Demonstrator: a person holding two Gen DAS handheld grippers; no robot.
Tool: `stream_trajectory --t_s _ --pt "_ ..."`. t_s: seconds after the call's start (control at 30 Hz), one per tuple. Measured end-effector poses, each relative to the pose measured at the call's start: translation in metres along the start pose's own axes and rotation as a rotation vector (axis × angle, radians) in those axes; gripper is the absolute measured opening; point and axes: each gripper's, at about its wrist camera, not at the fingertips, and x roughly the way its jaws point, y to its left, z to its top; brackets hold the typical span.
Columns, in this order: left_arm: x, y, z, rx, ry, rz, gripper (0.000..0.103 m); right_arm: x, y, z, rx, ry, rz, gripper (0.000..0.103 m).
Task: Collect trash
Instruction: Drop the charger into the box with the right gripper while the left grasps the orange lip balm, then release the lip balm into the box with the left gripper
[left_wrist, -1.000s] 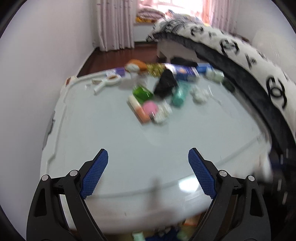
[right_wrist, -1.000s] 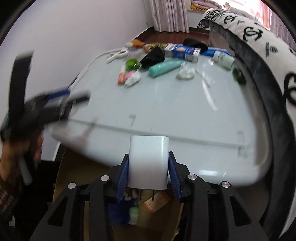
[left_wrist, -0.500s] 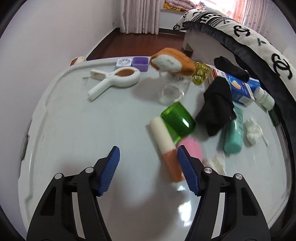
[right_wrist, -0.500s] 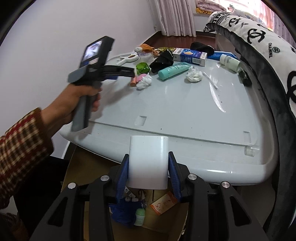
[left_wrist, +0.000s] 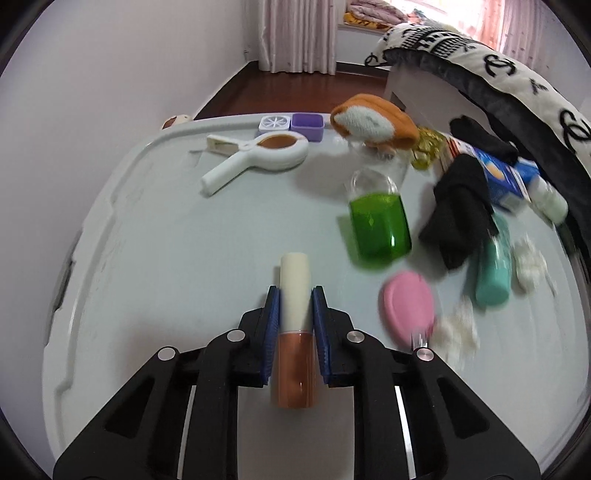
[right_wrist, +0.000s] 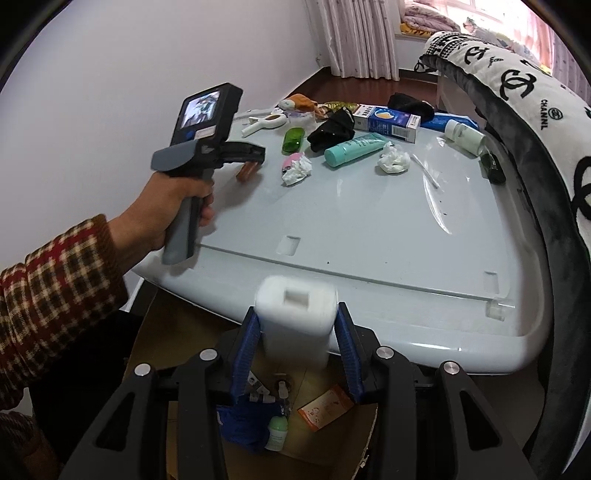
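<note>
My left gripper (left_wrist: 294, 295) is shut on a cream and copper lip-gloss tube (left_wrist: 294, 295) lying on the pale grey table (left_wrist: 166, 240); the tube also shows in the right wrist view (right_wrist: 246, 170). My right gripper (right_wrist: 296, 325) stands over a cardboard box (right_wrist: 325, 417) below the table's near edge. A white plug adapter (right_wrist: 295, 321) sits blurred and tilted between its jaws, which stand slightly apart from it. Crumpled tissues (right_wrist: 297, 170) (right_wrist: 394, 160) lie on the table.
A green cap (left_wrist: 380, 225), pink disc (left_wrist: 408, 304), teal tube (left_wrist: 493, 273), black cloth (left_wrist: 460, 210), white clip (left_wrist: 258, 155), blue carton (right_wrist: 386, 122) and white bottle (right_wrist: 463, 134) crowd the far table. A patterned blanket (right_wrist: 535, 96) runs along the right.
My left gripper moved forward over the table and closed on the lip-gloss tube. The white adapter in my right gripper has tilted and blurred, and the jaws have loosened.
</note>
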Motion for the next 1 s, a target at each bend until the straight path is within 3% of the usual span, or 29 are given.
stream_trajectory --t_s 0.23,0.37,0.5,0.57,0.7,0.8,0.9,0.97,1.0 --pt "-0.037 0.009 -0.043 0.066 -0.001 -0.003 0.018 0.002 0.004 -0.003 0.0 -0.006 0.007 0.041" --pt "-0.056 0.017 -0.058 0.07 -0.008 -0.02 0.018 0.006 -0.003 -0.005 0.011 0.002 -0.031 0.041" --pt "-0.088 0.014 -0.075 0.094 -0.027 -0.079 0.018 0.011 -0.022 -0.007 0.062 0.022 -0.071 0.041" --pt "-0.111 0.009 -0.091 0.117 -0.028 -0.142 0.018 0.009 -0.028 -0.007 0.075 0.013 -0.094 0.042" --pt "-0.145 -0.008 -0.126 0.192 -0.019 -0.2 0.018 0.006 -0.032 -0.007 0.086 0.004 -0.108 0.042" --pt "-0.154 -0.017 -0.164 0.242 0.055 -0.227 0.018 0.006 -0.029 -0.008 0.076 0.0 -0.111 0.042" --pt "-0.152 -0.028 -0.205 0.289 0.175 -0.248 0.018 0.008 -0.026 -0.01 0.068 0.004 -0.115 0.052" --pt "-0.147 -0.038 -0.232 0.329 0.264 -0.262 0.024 0.009 -0.024 -0.012 0.066 0.009 -0.12 0.058" --pt "-0.145 -0.044 -0.242 0.356 0.296 -0.265 0.039 0.009 -0.024 -0.012 0.066 0.01 -0.118 0.059"
